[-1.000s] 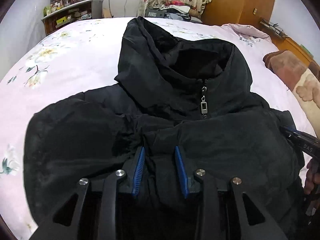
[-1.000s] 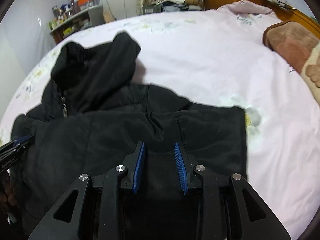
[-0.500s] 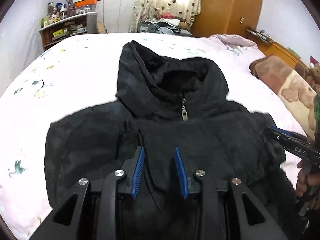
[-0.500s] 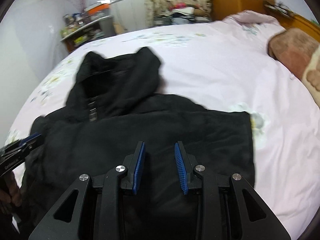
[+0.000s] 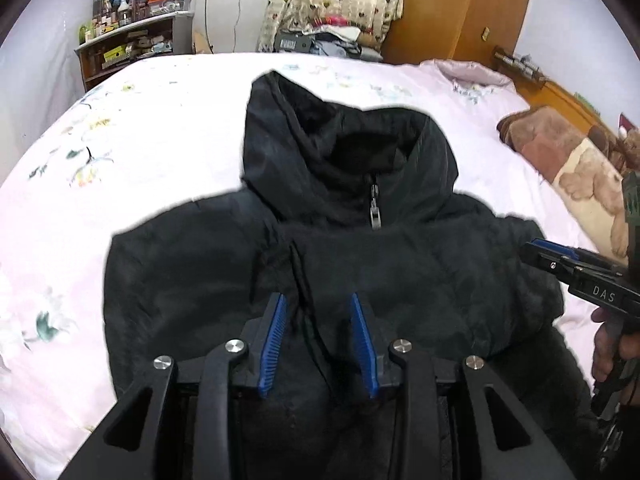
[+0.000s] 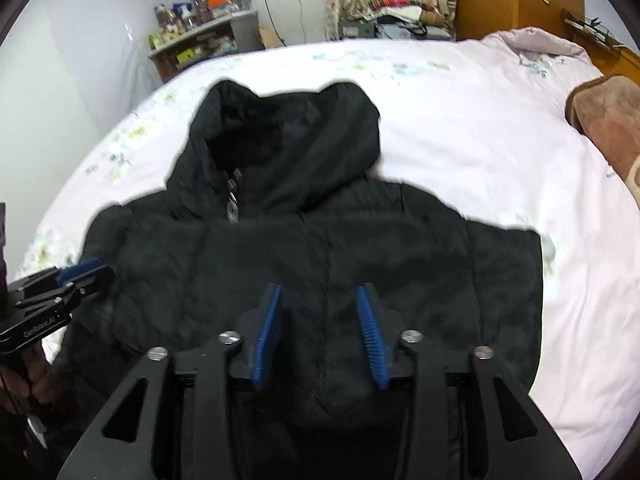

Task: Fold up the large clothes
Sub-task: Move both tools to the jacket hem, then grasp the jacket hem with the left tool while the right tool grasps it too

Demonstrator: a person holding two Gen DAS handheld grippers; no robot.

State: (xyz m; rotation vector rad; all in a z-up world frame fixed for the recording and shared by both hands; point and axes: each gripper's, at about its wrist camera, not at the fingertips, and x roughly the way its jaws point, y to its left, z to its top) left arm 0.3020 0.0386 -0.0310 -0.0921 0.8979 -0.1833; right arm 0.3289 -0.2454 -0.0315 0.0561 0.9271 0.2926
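A black hooded jacket [image 5: 400,272] [image 6: 360,248] lies front up on the bed, hood [image 5: 340,152] pointing away and zipper pull [image 5: 375,216] at the collar. My left gripper [image 5: 318,300] hovers over its lower left part. Its jaws are opening, and a fabric ridge runs below the gap without the pads pressing on it. My right gripper [image 6: 318,290] hangs over the lower right part. Its jaws are opening wider, with the cloth lying loose beneath. Each gripper also shows in the other view, the right gripper [image 5: 540,250] and the left gripper [image 6: 88,270], with no cloth hanging from either.
The bed [image 5: 160,128] has a pale pink floral sheet. A brown blanket [image 5: 560,148] lies at its right side. A cluttered shelf [image 5: 132,44], curtains and a wooden wardrobe [image 5: 460,8] stand beyond the far edge. A hand [image 5: 608,344] holds the right gripper's grip.
Both grippers have risen and drawn back from the jacket, so more of it shows. The pinched fabric has dropped from between the pads. Both pairs of jaws have parted, the right further.
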